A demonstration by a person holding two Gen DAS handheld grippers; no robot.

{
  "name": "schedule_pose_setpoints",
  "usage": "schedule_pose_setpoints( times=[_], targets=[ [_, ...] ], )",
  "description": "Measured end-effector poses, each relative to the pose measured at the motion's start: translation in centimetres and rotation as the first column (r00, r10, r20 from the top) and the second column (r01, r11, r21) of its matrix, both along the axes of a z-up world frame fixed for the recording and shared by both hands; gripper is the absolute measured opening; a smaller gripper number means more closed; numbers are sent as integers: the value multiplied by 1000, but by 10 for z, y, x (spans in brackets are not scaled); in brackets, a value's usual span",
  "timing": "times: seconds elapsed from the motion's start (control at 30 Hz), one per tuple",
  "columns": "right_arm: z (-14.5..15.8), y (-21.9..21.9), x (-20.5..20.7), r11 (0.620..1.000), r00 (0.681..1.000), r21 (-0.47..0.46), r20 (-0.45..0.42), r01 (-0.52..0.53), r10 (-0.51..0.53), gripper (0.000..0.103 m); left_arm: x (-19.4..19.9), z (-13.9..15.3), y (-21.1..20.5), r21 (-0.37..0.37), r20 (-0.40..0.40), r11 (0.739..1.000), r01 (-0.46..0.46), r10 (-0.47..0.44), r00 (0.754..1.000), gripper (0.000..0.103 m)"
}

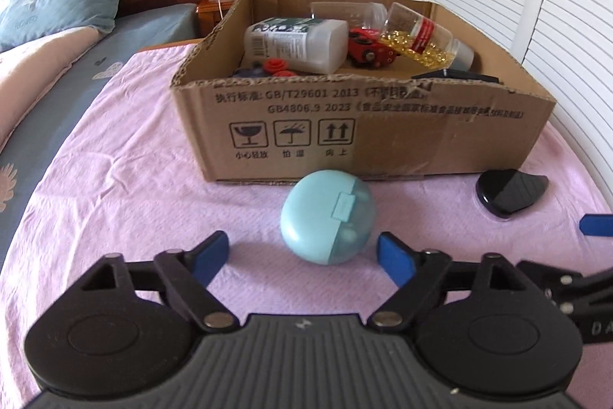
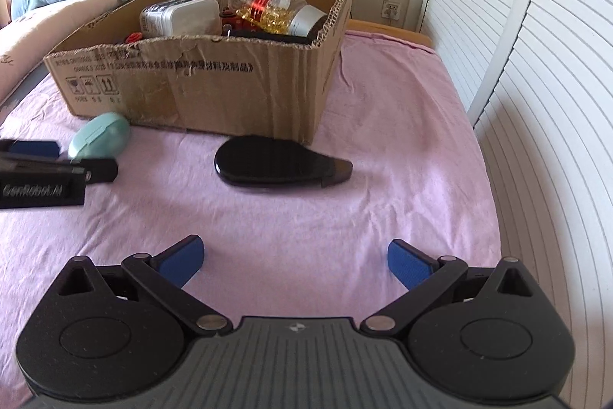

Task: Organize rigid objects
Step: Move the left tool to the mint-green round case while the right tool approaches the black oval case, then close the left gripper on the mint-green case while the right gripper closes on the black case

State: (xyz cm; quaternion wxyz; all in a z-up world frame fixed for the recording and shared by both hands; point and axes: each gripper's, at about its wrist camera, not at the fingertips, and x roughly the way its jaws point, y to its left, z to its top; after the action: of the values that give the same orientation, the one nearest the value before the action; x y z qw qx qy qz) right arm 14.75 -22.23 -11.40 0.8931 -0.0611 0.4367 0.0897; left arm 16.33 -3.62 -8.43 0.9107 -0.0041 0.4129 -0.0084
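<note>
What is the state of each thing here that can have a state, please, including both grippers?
left gripper: open, jaws either side of the case, not touching it
right gripper: open, empty, above the pink cloth
teal round case: latched shut, on the cloth outside the box
black glossy device: lying flat outside the box
cardboard box: open on top, partly filled
capsule jar: lying on its side in the box
white bottle: lying on its side in the box
</note>
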Motion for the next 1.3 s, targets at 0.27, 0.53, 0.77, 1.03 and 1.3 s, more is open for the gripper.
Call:
schedule_pose_setpoints(
  times=[0.27, 0.53, 0.77, 1.03, 1.3],
  targets=[
    [-2, 7, 20, 1000, 999, 7, 31, 9, -9, 103, 0, -3, 4, 2, -26, 1000, -11, 11, 1000, 102],
    [-5, 16, 32, 1000, 997, 14, 70, 16, -17, 103, -1, -3, 4, 1, -25, 1000, -14, 14, 1000, 102],
    [-6, 26, 41, 997, 994, 14, 77, 73, -73, 103, -1, -4, 3, 2, -22, 1000, -21, 21, 1000, 102],
    [-4, 25, 37, 993, 988, 13, 96, 117, -118, 93, 1, -3, 0, 6, -16, 999, -37, 37, 999, 102],
    [-4, 23, 31, 996, 991, 14, 98, 92, -93, 93, 8, 1, -5, 13, 40, 1000, 24, -25, 999, 84]
  ],
)
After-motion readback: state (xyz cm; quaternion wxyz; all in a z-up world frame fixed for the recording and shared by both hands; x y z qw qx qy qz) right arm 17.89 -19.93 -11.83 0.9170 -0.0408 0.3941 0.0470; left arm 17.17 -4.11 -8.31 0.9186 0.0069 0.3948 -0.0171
